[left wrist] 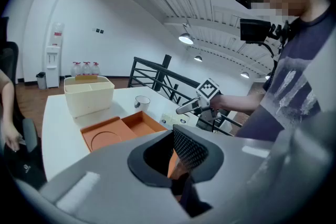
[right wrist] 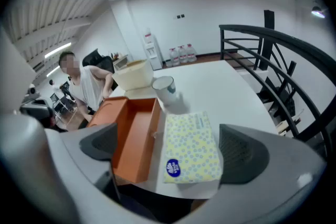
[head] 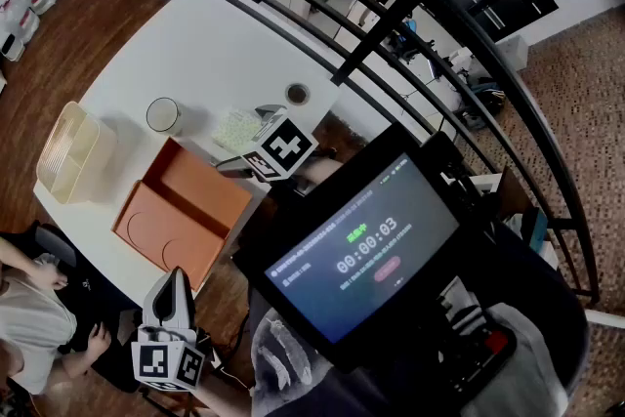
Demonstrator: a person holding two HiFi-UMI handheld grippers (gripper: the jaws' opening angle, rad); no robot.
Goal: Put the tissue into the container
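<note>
- Jaws of right gripper are wide apart, one pad each side of the tissue pack. They straddle it w/o touching, so nothing is gripped yet.
- Pack lies flat on the table near the front edge, long axis running away from the gripper, just beside the orange container on its left. Can't tell if pack and container wall touch.
- Doing it well, IMO: come down level so both pads meet the long sides at about mid-length, then close gently. The pack is soft and prob. squashes or bows if pinched hard or at one end.
- Lift clear of the container wall before going sideways. The nearer, deeper half sits right next to the pack, so the move is short. Keep the pack flat and lined up w/ that half.
- Risk: the left pad is close to the container rim and could catch it or nudge the container while closing.
- Left gripper has its jaws together, nothing between them. In the head view it hangs low, off the table edge and well apart from the work.
- Farther out: a cup behind the pack, then a cream basket. Neither is in the path.
</note>
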